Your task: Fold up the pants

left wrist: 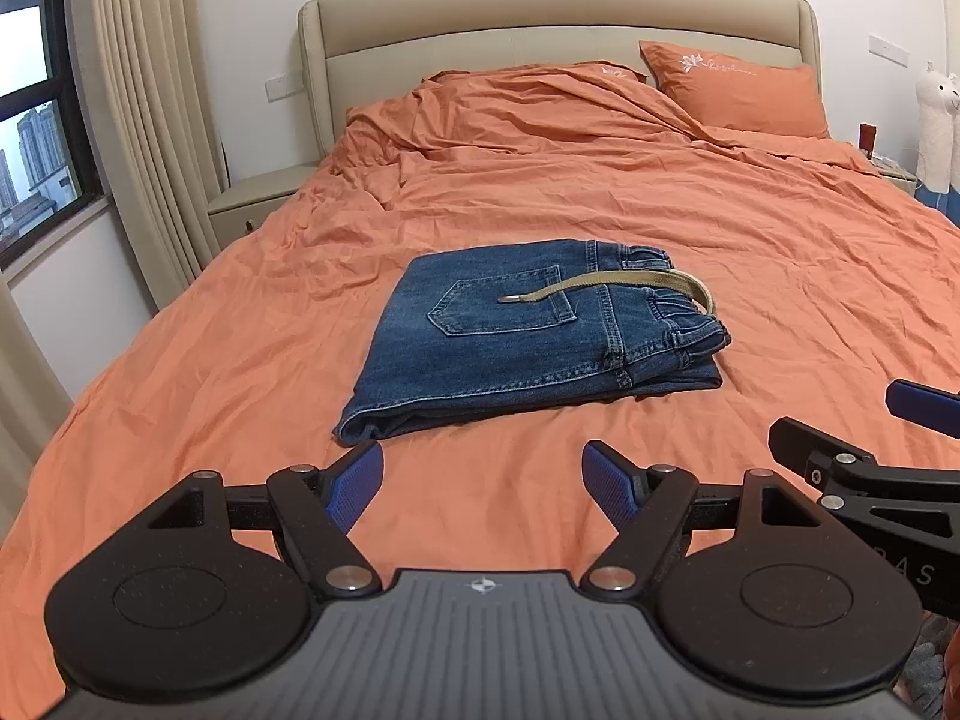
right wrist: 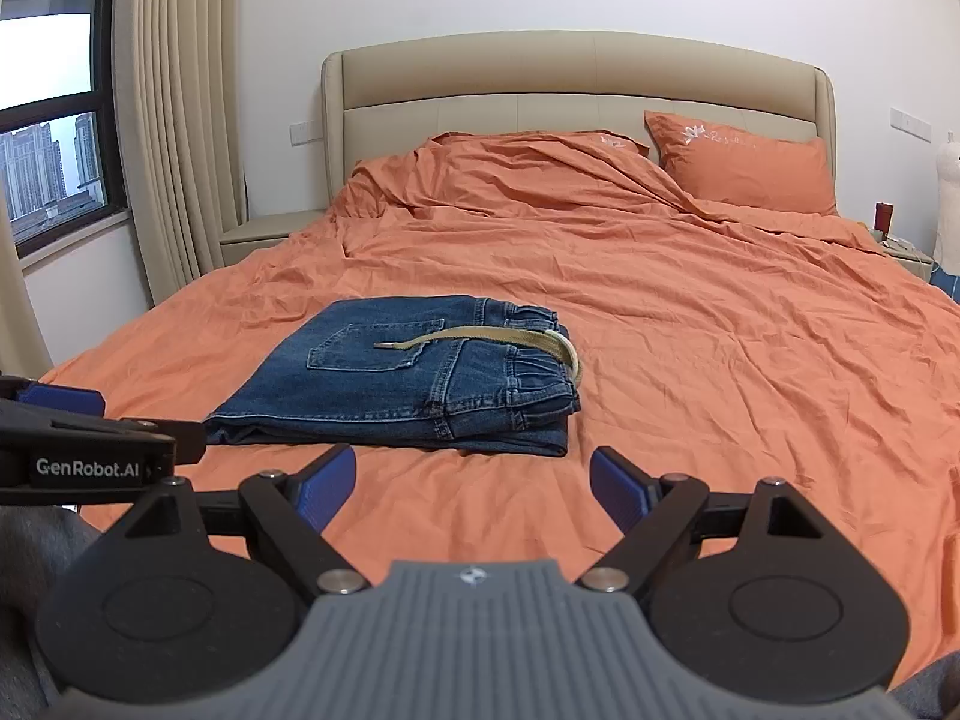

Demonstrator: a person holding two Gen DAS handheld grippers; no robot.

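Note:
A pair of blue jeans (left wrist: 516, 336) (right wrist: 408, 378) lies folded into a flat rectangle on the orange bed cover, back pocket up, waistband to the right. A tan belt (left wrist: 630, 285) (right wrist: 498, 339) curls over the top of them. My left gripper (left wrist: 483, 480) hovers open just in front of the jeans, with nothing between its blue pads. My right gripper (right wrist: 471, 483) is also open and empty, near the jeans' front edge. Each gripper shows in the other's view: the right one (left wrist: 864, 426) at the right edge, the left one (right wrist: 114, 426) at the left edge.
The orange bed cover (left wrist: 720, 228) (right wrist: 750, 330) is wrinkled, with a pillow (left wrist: 738, 90) (right wrist: 744, 165) against the beige headboard (left wrist: 540, 18). A nightstand (left wrist: 258, 198) and curtains (left wrist: 144, 120) stand left by a window. A white plush toy (left wrist: 936, 126) stands at the right.

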